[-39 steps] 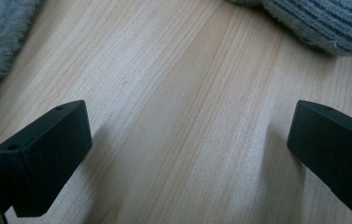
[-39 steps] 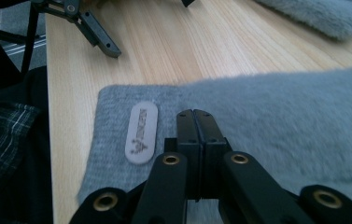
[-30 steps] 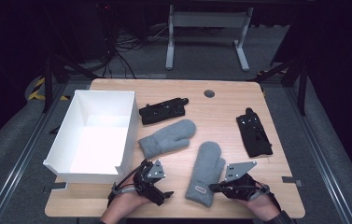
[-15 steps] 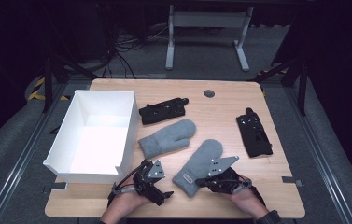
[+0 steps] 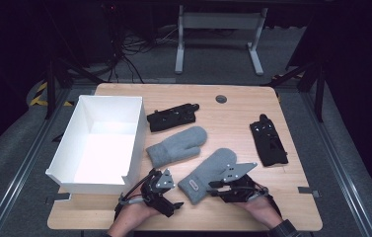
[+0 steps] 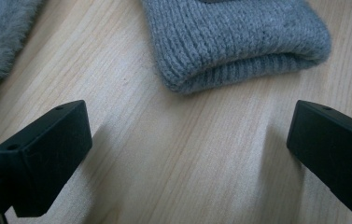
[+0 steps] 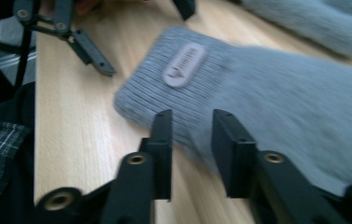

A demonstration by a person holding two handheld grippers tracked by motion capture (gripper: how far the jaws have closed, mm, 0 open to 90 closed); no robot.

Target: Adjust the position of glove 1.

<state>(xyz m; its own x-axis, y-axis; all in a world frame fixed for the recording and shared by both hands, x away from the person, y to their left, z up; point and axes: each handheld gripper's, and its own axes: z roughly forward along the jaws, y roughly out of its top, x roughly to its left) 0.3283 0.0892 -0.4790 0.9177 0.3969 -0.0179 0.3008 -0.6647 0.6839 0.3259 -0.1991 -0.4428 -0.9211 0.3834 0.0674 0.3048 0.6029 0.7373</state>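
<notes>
Two grey knit mittens lie on the wooden table. The near mitten (image 5: 208, 173) lies slantwise, its ribbed cuff (image 6: 239, 42) with a small label (image 7: 184, 64) toward the front left. My right gripper (image 5: 214, 188) (image 7: 192, 135) sits at that cuff's edge; its jaws have just been opening and stand slightly apart, with the cloth's edge at their tips and not pinched. My left gripper (image 5: 169, 196) (image 6: 190, 135) rests open on bare wood just short of the cuff. The far mitten (image 5: 176, 145) lies behind.
A white open box (image 5: 135, 140) stands at the left. One black glove (image 5: 172, 117) lies behind the far mitten, another (image 5: 268, 140) at the right. A round grommet (image 5: 221, 98) sits near the back edge. The table's front edge is close below both hands.
The near mitten swung from upright to slanted, its cuff dragged left toward the left gripper. The right gripper moved left with it and its jaws parted. The left gripper stayed put.
</notes>
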